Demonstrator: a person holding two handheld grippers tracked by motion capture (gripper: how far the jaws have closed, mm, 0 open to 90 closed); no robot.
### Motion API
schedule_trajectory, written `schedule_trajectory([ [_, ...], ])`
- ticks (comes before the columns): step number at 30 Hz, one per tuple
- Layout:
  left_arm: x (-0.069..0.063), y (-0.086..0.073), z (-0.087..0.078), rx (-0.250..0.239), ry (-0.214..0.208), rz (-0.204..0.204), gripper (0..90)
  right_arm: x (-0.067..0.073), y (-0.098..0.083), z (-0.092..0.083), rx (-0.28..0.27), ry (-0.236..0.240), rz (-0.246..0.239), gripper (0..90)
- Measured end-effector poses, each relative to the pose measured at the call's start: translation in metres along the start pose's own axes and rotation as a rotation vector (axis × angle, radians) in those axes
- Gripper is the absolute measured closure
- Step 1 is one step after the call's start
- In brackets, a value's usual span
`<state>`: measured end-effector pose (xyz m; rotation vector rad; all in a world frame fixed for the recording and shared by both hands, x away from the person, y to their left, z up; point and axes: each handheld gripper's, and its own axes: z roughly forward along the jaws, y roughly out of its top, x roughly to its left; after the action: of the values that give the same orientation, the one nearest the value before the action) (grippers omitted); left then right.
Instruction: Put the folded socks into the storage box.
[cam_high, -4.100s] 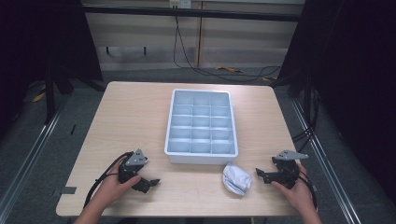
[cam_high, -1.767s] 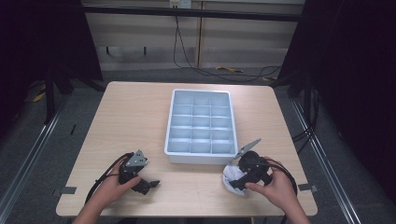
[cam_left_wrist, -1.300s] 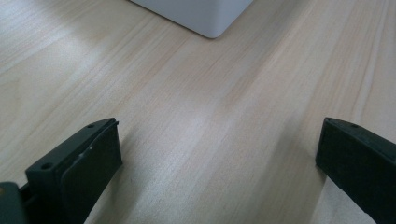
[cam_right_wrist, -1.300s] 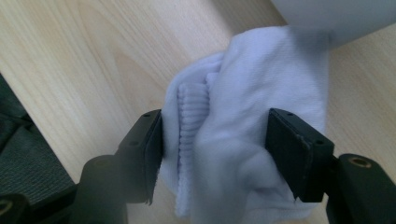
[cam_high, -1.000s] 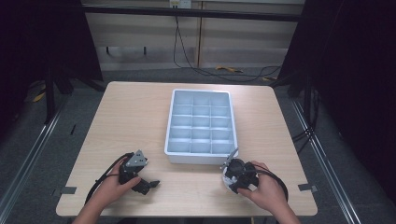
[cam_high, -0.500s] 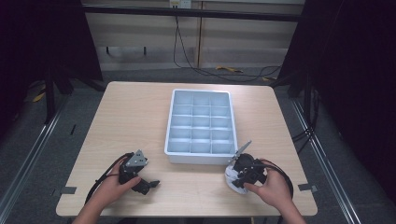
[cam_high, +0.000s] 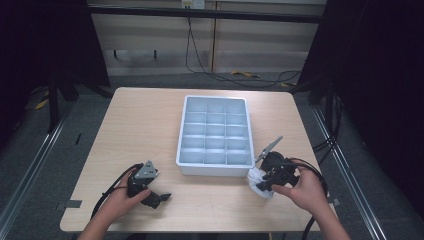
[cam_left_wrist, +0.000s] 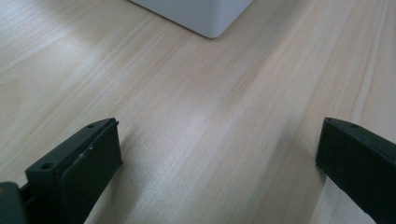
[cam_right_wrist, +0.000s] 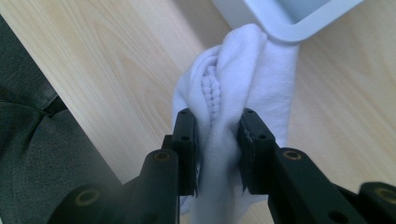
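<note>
My right gripper, jaws now clenching the cloth, is lifting it beside the tray; left gripper is idling, released.

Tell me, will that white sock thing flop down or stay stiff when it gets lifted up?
Probably floppy: the white sock bunches into soft folds between the right gripper fingers, so loose ends should droop. It looks light, a small knit bundle. It likely won't slip easily, since the ribbed fabric is squeezed tight. It lies right at the grey tray corner and might catch there.
</note>
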<state>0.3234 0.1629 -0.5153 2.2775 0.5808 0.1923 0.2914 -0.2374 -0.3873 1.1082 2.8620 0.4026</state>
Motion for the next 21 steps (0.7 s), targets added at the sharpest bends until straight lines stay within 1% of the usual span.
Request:
schedule_trajectory([
  [2,0.000,0.000,0.000,0.000,0.000,0.000,0.0,-0.002,0.002,-0.006,0.002,0.001,0.007,71.0],
  [3,0.000,0.000,0.000,0.000,0.000,0.000,0.0,-0.004,0.003,-0.010,-0.005,-0.005,-0.001,71.0],
  [4,0.000,0.000,0.000,0.000,0.000,0.000,0.0,-0.004,0.005,-0.014,-0.006,-0.006,0.006,71.0],
  [5,0.000,0.000,0.000,0.000,0.000,0.000,0.0,-0.004,0.005,-0.014,-0.006,-0.006,0.006,71.0],
  [6,0.000,0.000,0.000,0.000,0.000,0.000,0.0,-0.007,0.008,-0.022,-0.014,-0.016,0.008,70.9],
  [9,0.000,0.000,0.000,0.000,0.000,0.000,0.0,-0.010,0.012,-0.030,-0.020,-0.022,0.010,70.9],
  [12,0.000,0.000,0.000,0.000,0.000,0.000,0.0,-0.012,0.018,-0.036,-0.027,-0.025,0.000,71.0],
  [15,0.000,0.000,0.000,0.000,0.000,0.000,0.0,-0.014,0.024,-0.041,-0.034,-0.022,0.003,71.4],
  [18,0.000,0.000,0.000,0.000,0.000,0.000,0.0,-0.014,0.030,-0.044,-0.032,-0.031,0.002,71.7],
  [19,0.000,0.000,0.000,0.001,0.000,0.001,0.0,-0.015,0.035,-0.046,-0.035,-0.038,-0.013,72.1],
  [21,0.000,0.000,0.000,0.001,0.000,0.001,0.0,-0.015,0.041,-0.048,-0.037,-0.044,-0.016,72.4],
])
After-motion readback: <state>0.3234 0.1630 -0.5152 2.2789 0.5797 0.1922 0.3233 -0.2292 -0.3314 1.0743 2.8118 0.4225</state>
